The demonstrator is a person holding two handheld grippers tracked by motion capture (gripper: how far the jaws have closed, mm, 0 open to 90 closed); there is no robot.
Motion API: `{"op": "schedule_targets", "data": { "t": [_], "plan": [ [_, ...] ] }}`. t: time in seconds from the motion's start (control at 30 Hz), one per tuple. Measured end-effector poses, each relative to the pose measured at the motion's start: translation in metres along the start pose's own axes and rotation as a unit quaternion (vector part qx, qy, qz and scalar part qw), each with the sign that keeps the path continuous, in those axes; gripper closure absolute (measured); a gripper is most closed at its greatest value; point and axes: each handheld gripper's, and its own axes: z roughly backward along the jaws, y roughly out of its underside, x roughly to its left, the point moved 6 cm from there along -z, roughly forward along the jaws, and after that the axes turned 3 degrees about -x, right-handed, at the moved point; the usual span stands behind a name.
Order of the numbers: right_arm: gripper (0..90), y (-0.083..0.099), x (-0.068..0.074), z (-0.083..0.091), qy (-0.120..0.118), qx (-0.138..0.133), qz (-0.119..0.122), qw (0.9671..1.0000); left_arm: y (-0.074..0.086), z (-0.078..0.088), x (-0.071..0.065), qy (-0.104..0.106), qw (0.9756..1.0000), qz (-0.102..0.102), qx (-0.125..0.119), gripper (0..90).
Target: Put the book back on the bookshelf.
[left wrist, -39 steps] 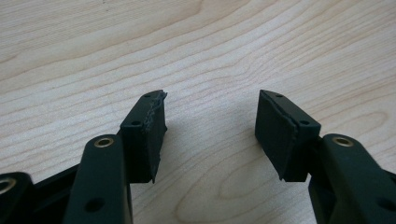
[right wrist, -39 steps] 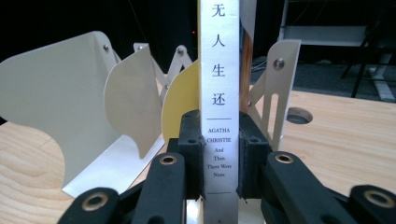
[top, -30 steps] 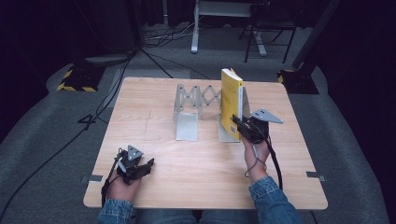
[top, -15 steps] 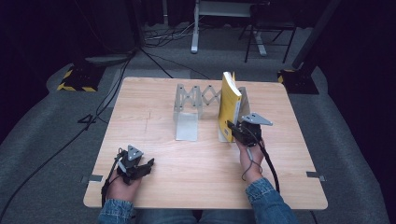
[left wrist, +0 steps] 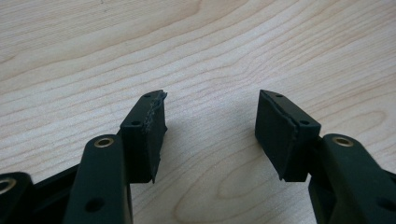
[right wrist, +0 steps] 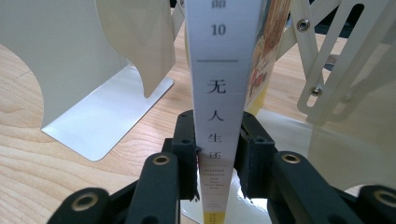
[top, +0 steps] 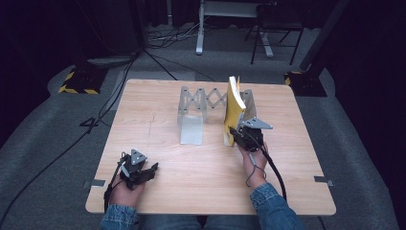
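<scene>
step: setting book (top: 233, 111) upright into the expanding bookend rack (top: 196, 103), at its 3 o'clock end | right gripper (right wrist: 217, 161): jaws have just been easing apart, pads still flank the spine | left gripper (left wrist: 210, 130): released, empty, on the table (top: 158, 191) at 7 o'clock | next (judged): check the book stands, then let go, back off straight

Left gripper (top: 152, 168) is resting low at the near-left, fingers (left wrist: 148, 126) standing wide apart, empty. Right gripper (top: 235, 132) is reaching forward, forearm extended; its jaws have just been opening slightly, fingers (right wrist: 187, 149) flanking the book (right wrist: 218, 107).
</scene>
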Motion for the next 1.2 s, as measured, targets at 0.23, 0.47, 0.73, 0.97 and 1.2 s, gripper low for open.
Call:
{"op": "schedule_targets", "data": {
  "t": [0.23, 0.47, 0.73, 0.97, 1.2],
  "plan": [
    [66.0, 0.001, 0.0, 0.001, -0.003, 0.003, -0.005, 1.0, 0.0, 0.0, 0.0, 0.001, 1.0, 0.0, 0.0, 43.4],
    [55.1, -0.008, 0.002, 0.016, -0.033, -0.014, -0.014, 0.9993, 0.0, 0.0, 0.0, 0.001, 1.0, -0.001, 0.0, 43.4],
    [51.2, -0.02, 0.0, 0.045, -0.039, -0.039, -0.003, 0.9985, 0.0, 0.0, 0.0, 0.002, 1.0, 0.0, 0.0, 42.9],
    [49.6, -0.025, -0.003, 0.07, -0.05, -0.054, 0.007, 0.9973, 0.0, 0.0, -0.001, 0.005, 1.0, -0.006, 0.002, 40.5],
    [46.9, -0.024, -0.018, 0.102, -0.049, -0.062, 0.009, 0.9968, 0.002, 0.002, 0.001, 0.014, 0.9998, -0.011, 0.003, 39.0]
  ]
}}
